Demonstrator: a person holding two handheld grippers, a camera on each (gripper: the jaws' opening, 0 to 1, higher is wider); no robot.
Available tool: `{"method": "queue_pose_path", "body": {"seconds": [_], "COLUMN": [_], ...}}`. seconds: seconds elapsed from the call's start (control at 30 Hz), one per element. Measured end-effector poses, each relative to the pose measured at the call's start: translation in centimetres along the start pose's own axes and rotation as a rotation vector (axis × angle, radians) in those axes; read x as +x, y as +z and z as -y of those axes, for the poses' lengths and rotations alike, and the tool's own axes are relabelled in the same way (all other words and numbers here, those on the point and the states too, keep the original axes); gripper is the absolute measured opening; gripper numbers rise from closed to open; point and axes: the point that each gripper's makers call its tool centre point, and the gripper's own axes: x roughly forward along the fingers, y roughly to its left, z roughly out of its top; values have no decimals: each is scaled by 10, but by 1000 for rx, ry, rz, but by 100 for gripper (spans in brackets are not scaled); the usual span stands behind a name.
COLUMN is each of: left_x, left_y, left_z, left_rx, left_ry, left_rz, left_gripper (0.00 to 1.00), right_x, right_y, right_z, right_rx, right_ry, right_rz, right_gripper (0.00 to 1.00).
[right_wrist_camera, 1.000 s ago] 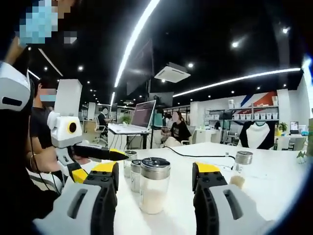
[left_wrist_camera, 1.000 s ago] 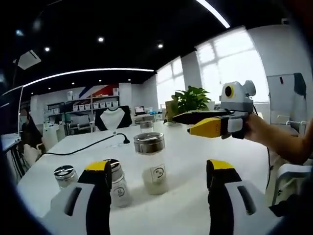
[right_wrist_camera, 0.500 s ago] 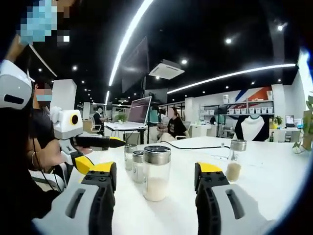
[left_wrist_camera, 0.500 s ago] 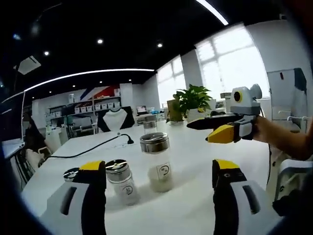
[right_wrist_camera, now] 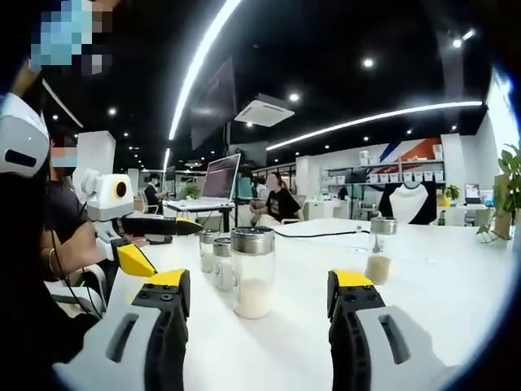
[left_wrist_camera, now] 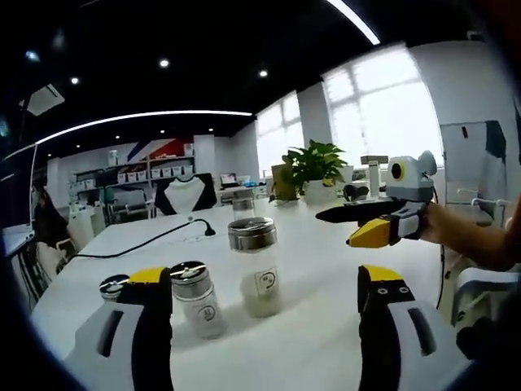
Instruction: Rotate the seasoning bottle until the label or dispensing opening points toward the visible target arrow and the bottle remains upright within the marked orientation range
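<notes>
The seasoning bottle [left_wrist_camera: 254, 265] is a glass jar with a metal lid and pale powder in its lower part. It stands upright on the white table [left_wrist_camera: 309, 342], its small white label [left_wrist_camera: 264, 283] facing the left gripper view. My left gripper [left_wrist_camera: 266, 275] is open, its yellow-tipped jaws wide apart on either side of the bottle and short of it. My right gripper [right_wrist_camera: 259, 278] is also open, framing the same bottle [right_wrist_camera: 253, 273] from the opposite side without touching it. Each gripper shows in the other's view, held in a hand: right gripper [left_wrist_camera: 366, 224], left gripper [right_wrist_camera: 146, 236].
Two smaller shakers [left_wrist_camera: 195, 297] [left_wrist_camera: 114, 287] stand left of the bottle, seen behind it as shakers [right_wrist_camera: 221, 262]. Farther off stands another jar [right_wrist_camera: 378, 248] with brownish contents. A black cable [left_wrist_camera: 155, 240] crosses the table. A potted plant [left_wrist_camera: 313, 167] stands at the far edge.
Both views have drifted slightly. In the left gripper view the right gripper sits a little farther right and lower. The bottles stand as before, and both grippers stay open.
</notes>
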Motion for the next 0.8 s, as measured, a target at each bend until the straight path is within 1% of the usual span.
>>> {"method": "queue_pose_path", "body": {"seconds": [0.13,0.37,0.47,0.53,0.57,0.63,0.73,0.8], "left_x": [3,6,7,7,7,7,7,7], "left_y": [4,2,2,-3,-4,-5,-5,-6], "left_z": [1,5,8,7,7,7,7,5], "left_rx": [-7,5,3,38,49,46,16,34], "left_ry": [-8,-35,-56,-49,-45,-47,-62,-54], "left_rz": [13,-2,-4,-32,-36,-38,-31,-42], "left_gripper": [100,100,99,97,96,96,97,97], "right_x": [-1,-4,-4,-3,-3,-3,-2,-1], "right_y": [-1,2,0,-1,-2,-1,-1,-2], "right_z": [4,16,25,30,32,37,49,54], "right_rx": [0,-11,-20,-23,-23,-24,-22,-31], "right_ry": [-14,-40,-49,-55,-59,-65,-76,-84], "right_rz": [-2,0,-13,-24,-26,-31,-33,-48], "right_gripper": [69,68,67,67,67,68,68,67]}}
